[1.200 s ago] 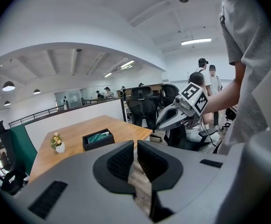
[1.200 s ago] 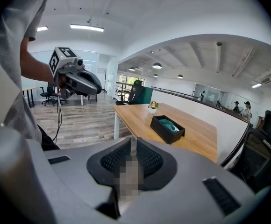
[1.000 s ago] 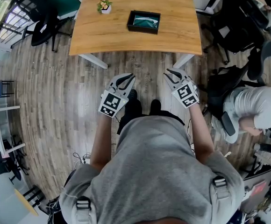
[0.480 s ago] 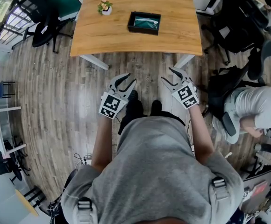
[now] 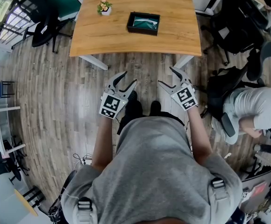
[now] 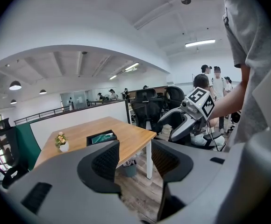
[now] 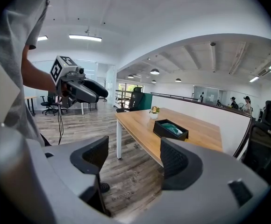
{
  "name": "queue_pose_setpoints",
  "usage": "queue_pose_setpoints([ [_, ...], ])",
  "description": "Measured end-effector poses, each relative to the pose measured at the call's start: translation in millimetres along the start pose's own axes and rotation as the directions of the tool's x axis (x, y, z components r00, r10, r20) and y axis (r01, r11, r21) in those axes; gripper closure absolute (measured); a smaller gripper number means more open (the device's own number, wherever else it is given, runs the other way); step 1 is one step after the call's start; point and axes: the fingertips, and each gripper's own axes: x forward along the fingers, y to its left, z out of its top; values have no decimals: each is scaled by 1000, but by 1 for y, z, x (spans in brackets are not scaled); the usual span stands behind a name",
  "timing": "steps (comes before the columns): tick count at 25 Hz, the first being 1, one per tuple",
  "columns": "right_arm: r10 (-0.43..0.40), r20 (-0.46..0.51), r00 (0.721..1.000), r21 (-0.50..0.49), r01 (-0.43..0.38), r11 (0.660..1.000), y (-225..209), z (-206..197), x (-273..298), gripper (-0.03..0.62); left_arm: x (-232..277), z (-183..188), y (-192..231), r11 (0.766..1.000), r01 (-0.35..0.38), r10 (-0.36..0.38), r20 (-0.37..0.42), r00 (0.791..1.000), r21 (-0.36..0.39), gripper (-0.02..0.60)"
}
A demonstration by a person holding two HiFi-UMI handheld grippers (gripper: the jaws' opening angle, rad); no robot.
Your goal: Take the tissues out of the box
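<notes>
— Where's the box?
— The black box (image 5: 143, 22) sits on the table (image 5: 177, 36), well ahead, with something teal inside, probably the tissues (image 5: 145, 21).
— And the grippers?
— The left gripper (image 5: 127, 78) and right gripper (image 5: 166, 76) hover over the floor (image 5: 56, 101). Their jaws have just been opening and stand spread wide, nothing between them.

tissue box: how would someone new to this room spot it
Find the wooden table ahead of the person. On it, near the middle, lies the box. It is the low black open tray with teal inside, unlike the small potted plant to its left.
</notes>
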Motion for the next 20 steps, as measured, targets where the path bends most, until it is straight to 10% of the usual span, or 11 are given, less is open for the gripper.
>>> queue_pose_setpoints([
  [20, 37, 54, 998, 50, -40, 998, -22, -1, 8, 207, 11, -1, 10, 999, -33, 33, -15, 999, -32, 333],
])
